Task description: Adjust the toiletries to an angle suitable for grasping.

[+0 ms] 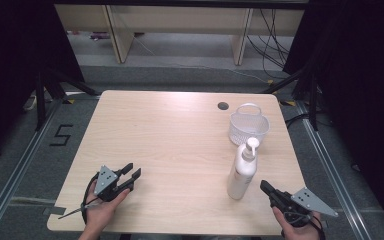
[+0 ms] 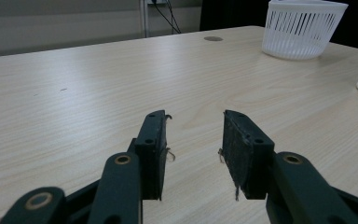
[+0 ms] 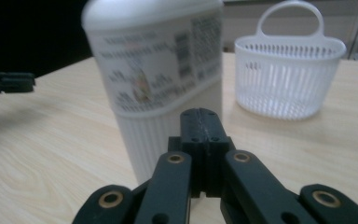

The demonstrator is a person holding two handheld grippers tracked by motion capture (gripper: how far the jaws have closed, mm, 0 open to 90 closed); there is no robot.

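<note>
A wooden table (image 1: 180,150) sat under a camera that looked down on it, with the person's forearms entering from the bottom edge. A white pump bottle (image 1: 243,170) stood upright toward the table's 4 o'clock edge. A white slatted basket (image 1: 249,126) with a loop handle stood just beyond the bottle, toward 2 o'clock, near it but apart from it. The basket looked empty through its slats, though its floor was not fully visible. The bottle's pump was in place, and its contents could not be seen through the opaque wall.

The right gripper (image 1: 266,187) lay low at about 5 o'clock, its tip close beside the bottle's base. In the right gripper view its jaws were pressed together with nothing between them, and the blurred bottle (image 3: 154,93) rose just ahead, the basket (image 3: 289,74) behind it at 2 o'clock. The left gripper (image 1: 132,175) rested at about 7 o'clock, well apart from both items, and in its own view the jaws stood wide with bare wood between them.

The step in hand seemed to be taking hold of the bottle with the right gripper. To do it well, the jaws would need to spread wider than the bottle's body before closing in. A grip on the ribbed lower part, square to the side, would likely keep the tall bottle from tipping
</note>
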